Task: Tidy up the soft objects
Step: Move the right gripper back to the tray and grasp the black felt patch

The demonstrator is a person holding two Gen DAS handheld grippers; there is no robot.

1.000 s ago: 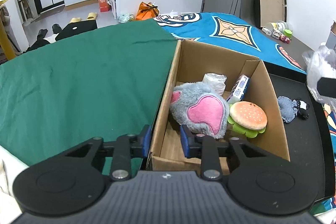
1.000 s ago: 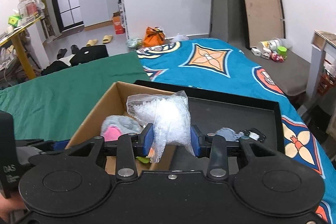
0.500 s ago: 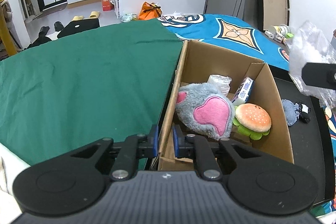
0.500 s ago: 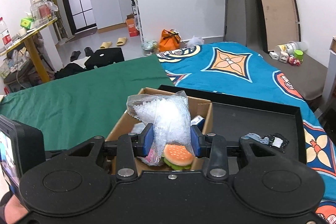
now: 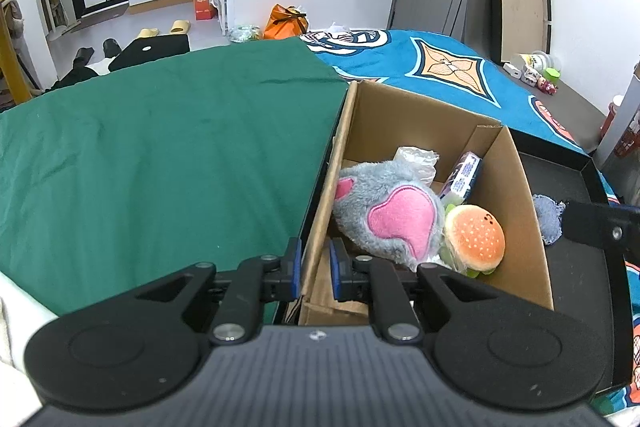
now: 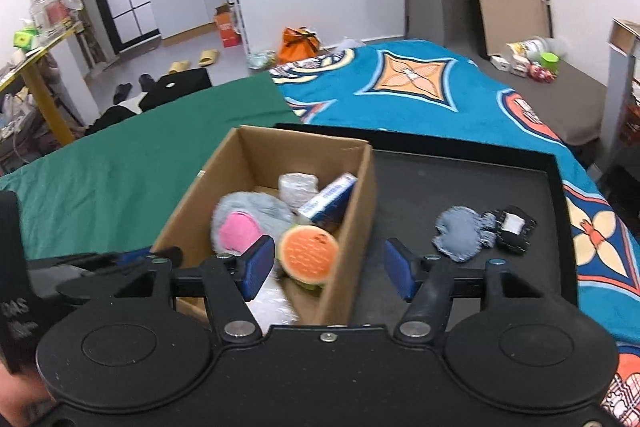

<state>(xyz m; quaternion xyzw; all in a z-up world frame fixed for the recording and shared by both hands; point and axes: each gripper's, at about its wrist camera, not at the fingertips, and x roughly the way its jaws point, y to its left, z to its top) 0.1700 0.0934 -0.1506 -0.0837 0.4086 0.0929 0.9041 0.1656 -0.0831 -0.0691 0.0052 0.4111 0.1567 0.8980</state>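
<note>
Bedroom-ish setup: green sheet (image 5: 160,163) on one side, blue patterned blanket (image 6: 420,95) on the other, black tray (image 6: 460,187) sitting on the blanket with a cardboard box (image 5: 516,227) at its left end. Kitchen area and slippers showing way in the back, framed board leaning on the wall.

Left gripper (image 5: 314,269) pinching the box's near-left wall, jaws narrow, pads on both sides of the cardboard, basically steadying it. Right gripper (image 6: 328,269) hovering over the box's near-right corner, jaws just been opening, nothing between them now. Clear bag (image 6: 270,303) lying just under its left pad inside the box, so looking like a fresh drop.

Already sitting in the box: grey plush (image 5: 384,211) with pink ears, burger toy (image 5: 474,237), blue packet (image 5: 464,173), another crinkly bag (image 5: 416,163) at the far end. 2 things not yet packed, lying on the tray right of the box: grey cloth toy (image 6: 460,233) and black pouch (image 6: 512,227), touching each other.

Stuff that could go sideways:
- bag possibly catching on the left pad when pulling away, getting dragged back out
- box getting crowded, burger or bag maybe spilling over the rim
- grabbing the cloth toy and snagging the pouch along with it, since touching
- left grip tilting or creasing the thin cardboard wall if pulled
</note>
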